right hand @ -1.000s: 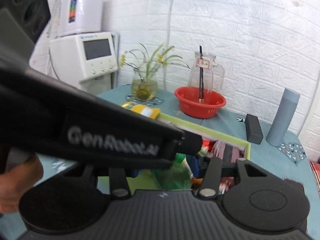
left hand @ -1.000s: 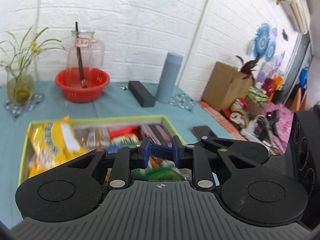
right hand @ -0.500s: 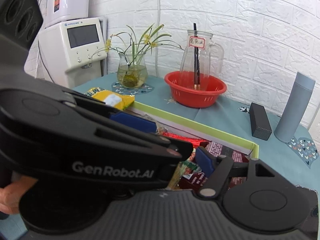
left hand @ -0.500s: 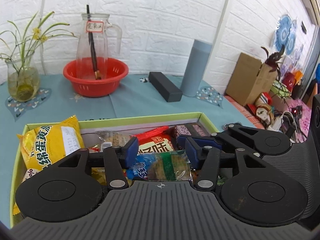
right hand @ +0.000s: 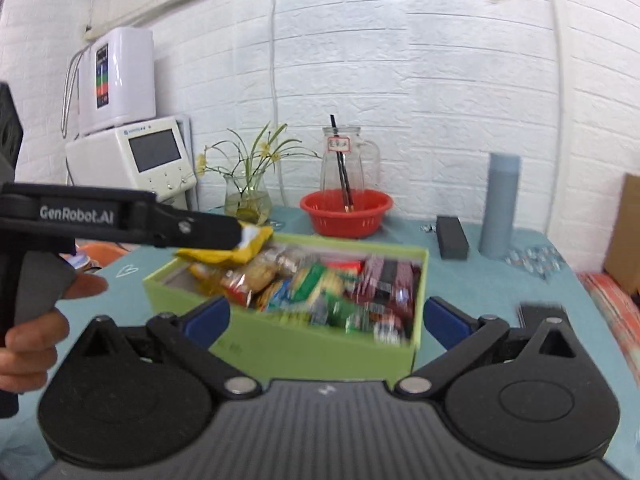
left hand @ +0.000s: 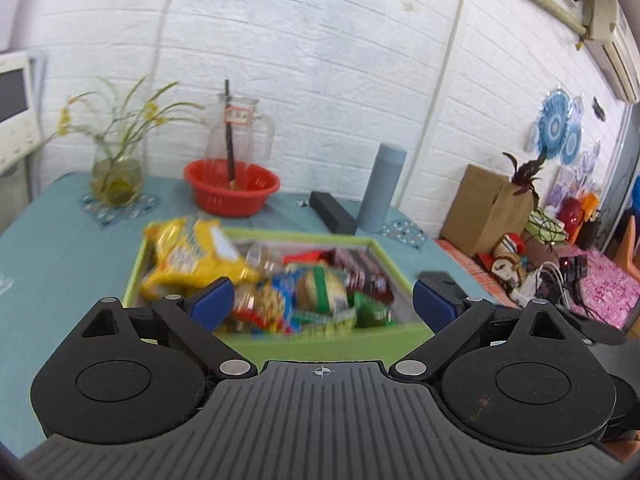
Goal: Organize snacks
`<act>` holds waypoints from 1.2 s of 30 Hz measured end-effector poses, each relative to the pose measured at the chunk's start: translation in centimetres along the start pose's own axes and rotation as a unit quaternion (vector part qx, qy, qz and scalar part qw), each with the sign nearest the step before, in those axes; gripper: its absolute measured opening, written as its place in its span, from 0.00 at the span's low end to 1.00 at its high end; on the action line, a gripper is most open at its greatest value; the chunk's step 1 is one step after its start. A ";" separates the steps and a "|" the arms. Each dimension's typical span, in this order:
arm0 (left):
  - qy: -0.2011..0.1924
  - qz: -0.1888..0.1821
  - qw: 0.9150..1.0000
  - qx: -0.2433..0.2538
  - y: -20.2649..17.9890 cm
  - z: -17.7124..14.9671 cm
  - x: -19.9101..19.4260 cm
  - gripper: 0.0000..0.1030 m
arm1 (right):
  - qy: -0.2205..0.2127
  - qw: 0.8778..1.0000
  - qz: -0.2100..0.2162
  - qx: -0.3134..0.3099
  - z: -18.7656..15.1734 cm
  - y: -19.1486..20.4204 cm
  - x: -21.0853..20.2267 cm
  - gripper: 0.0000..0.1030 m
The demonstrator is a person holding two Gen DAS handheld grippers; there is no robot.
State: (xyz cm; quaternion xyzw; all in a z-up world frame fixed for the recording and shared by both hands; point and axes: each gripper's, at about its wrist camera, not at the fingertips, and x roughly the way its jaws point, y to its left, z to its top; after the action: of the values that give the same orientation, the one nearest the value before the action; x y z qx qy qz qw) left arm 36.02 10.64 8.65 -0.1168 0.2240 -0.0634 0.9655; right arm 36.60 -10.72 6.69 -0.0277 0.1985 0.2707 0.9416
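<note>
Behind green snack box (left hand: pixel 344 345), red basket (left hand: pixel 232 194), grey bottle (left hand: pixel 382 188), left claw (left hand: pixel 322 304) and right claw (right hand: pixel 326 316) spread wide, empty.

Green open-topped box (right hand: pixel 280 344) on the desk (left hand: pixel 60 248), filled with mixed wrapped snacks (right hand: pixel 320 292); yellow bag (left hand: pixel 192 252) overhangs its far-left corner.

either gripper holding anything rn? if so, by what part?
Nothing. Left gripper and right gripper are both open and empty, above the green snack box.
</note>
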 end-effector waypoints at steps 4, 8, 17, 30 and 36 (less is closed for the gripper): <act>0.013 0.037 0.999 -0.019 -0.6 -4.7 -4.6 0.85 | 0.008 0.999 -0.029 0.033 -4.1 1.1 -5.1 1.00; 0.029 0.074 0.997 -0.020 -2.1 -9.7 -9.5 0.86 | 0.009 0.996 -0.064 0.062 -7.6 2.4 -10.3 1.00; 0.028 0.075 0.997 0.021 -6.1 -17.4 -18.9 0.85 | -0.029 0.990 -0.113 0.082 -12.4 9.0 -20.4 1.00; -0.027 0.059 0.996 0.065 -10.4 -22.3 -28.4 0.88 | -0.095 0.973 -0.183 0.106 -18.6 12.8 -31.4 1.00; -0.033 0.069 0.993 0.094 -11.9 -23.8 -28.9 0.89 | -0.097 0.972 -0.187 0.106 -19.6 11.9 -32.6 1.00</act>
State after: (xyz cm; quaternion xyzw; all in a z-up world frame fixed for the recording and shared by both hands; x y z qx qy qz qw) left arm -1.19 -0.45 2.92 -0.0115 0.1922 -0.0137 0.9812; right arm -1.88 -20.01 1.96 0.0620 0.1252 0.0691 0.9878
